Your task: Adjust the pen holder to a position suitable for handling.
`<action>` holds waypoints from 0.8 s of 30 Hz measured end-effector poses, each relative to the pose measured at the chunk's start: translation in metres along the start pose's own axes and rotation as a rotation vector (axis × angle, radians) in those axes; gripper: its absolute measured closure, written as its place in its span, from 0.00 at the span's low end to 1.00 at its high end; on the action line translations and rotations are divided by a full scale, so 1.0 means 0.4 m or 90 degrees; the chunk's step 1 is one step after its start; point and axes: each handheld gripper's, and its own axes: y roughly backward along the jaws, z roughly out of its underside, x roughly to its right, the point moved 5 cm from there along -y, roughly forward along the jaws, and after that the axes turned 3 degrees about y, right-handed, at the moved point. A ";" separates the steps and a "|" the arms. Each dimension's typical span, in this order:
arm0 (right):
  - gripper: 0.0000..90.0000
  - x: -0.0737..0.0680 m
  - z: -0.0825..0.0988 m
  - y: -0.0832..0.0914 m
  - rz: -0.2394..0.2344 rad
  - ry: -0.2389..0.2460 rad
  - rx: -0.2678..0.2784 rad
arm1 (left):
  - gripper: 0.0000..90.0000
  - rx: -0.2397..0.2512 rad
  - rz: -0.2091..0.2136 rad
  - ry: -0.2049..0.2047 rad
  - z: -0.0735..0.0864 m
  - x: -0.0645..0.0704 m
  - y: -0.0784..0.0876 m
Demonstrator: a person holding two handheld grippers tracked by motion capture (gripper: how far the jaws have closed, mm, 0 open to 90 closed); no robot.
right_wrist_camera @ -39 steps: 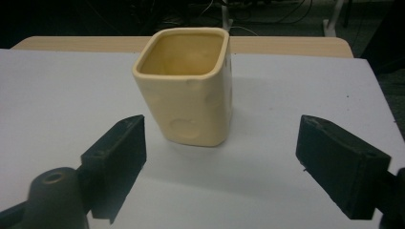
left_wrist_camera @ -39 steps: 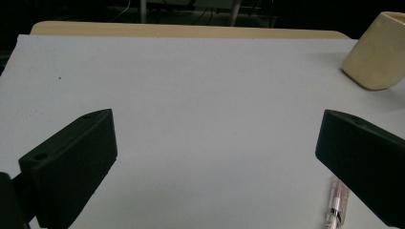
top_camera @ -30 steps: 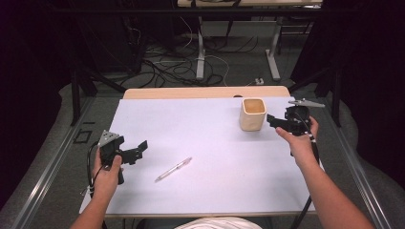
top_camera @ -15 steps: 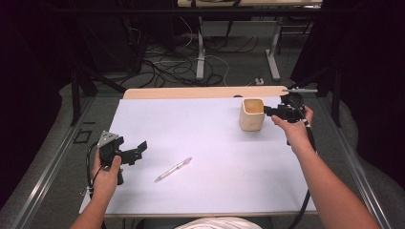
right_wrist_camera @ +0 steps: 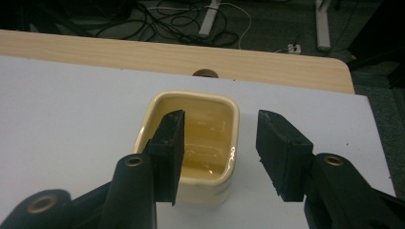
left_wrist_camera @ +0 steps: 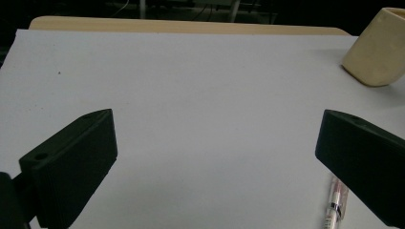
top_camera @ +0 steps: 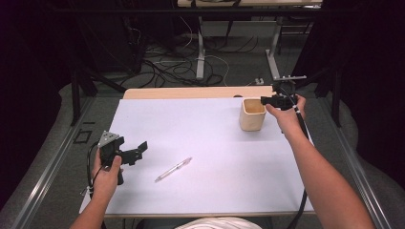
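Right gripper view: right gripper (right_wrist_camera: 217,152) half open, just been closing, straddles cup (right_wrist_camera: 191,148) near wall, not yet pressing. Centre wall, then squeeze. Left gripper (top_camera: 136,153) wide open, empty.

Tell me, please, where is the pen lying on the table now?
In the high view the pen lies on the white sheet, near the front left, just right of the left gripper and far from the cream cup.

Dim room, grey floor (top_camera: 229,71) strewn with black and white cables (top_camera: 165,67), metal desk legs (top_camera: 200,47) behind the wooden bench (top_camera: 191,92).
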 end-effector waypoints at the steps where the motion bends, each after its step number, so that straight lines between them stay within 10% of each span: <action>1: 0.59 0.000 0.000 0.000 0.000 0.000 0.000 | 0.00 -0.001 0.001 0.000 0.000 0.000 0.000; 24: 0.60 0.021 0.015 -0.149 0.034 -0.024 -0.123 | 0.00 -0.003 -0.004 0.000 0.004 -0.003 -0.006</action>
